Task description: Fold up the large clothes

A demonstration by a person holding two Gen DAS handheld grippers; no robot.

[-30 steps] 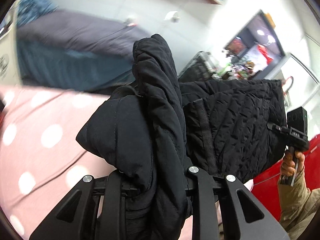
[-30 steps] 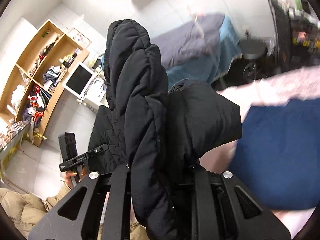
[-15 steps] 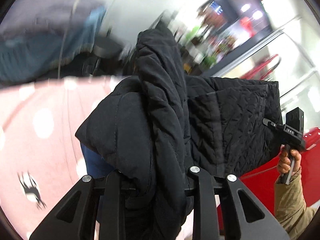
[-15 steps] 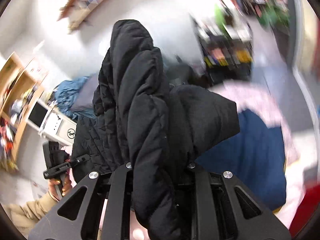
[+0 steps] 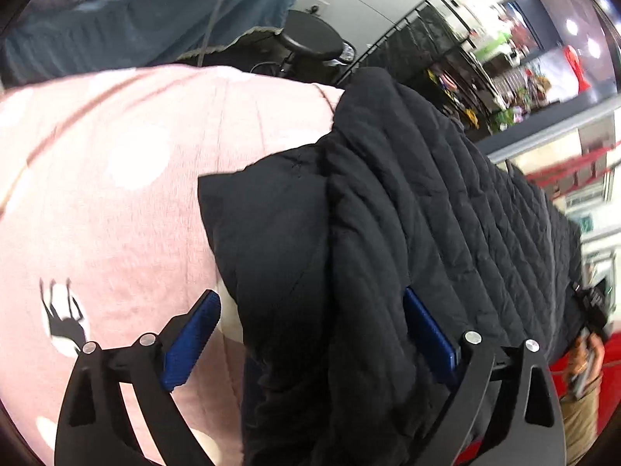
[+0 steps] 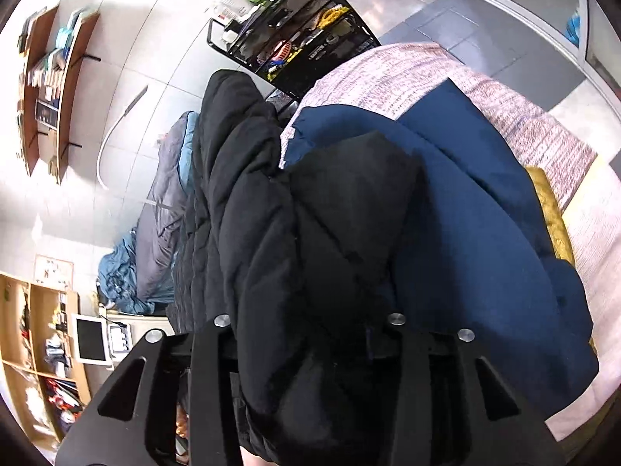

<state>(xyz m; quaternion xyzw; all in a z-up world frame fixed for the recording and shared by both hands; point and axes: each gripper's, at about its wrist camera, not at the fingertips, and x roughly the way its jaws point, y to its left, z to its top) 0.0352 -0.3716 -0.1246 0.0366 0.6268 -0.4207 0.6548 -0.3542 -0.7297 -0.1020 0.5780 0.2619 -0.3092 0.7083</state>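
Left gripper [image 5: 310,334] is standing wide, blue pads [image 5: 190,334] spread, with the black jacket [image 5: 388,233] draping loosely between them, over the pink cover [image 5: 116,194]. Right gripper [image 6: 306,326] is clamping a bunched fold of the jacket [image 6: 295,240], fingers drawn close on the fabric. The fold is hanging above a navy garment [image 6: 485,233] lying on the bed.

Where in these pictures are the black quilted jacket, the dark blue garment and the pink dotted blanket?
Black quilted jacket [image 5: 446,209]: left wrist view, on its quilted back panel.
Dark blue garment [image 6: 485,213]: right wrist view, on its smooth middle.
Pink dotted blanket [image 5: 116,202]: left wrist view, on bare pink cloth.
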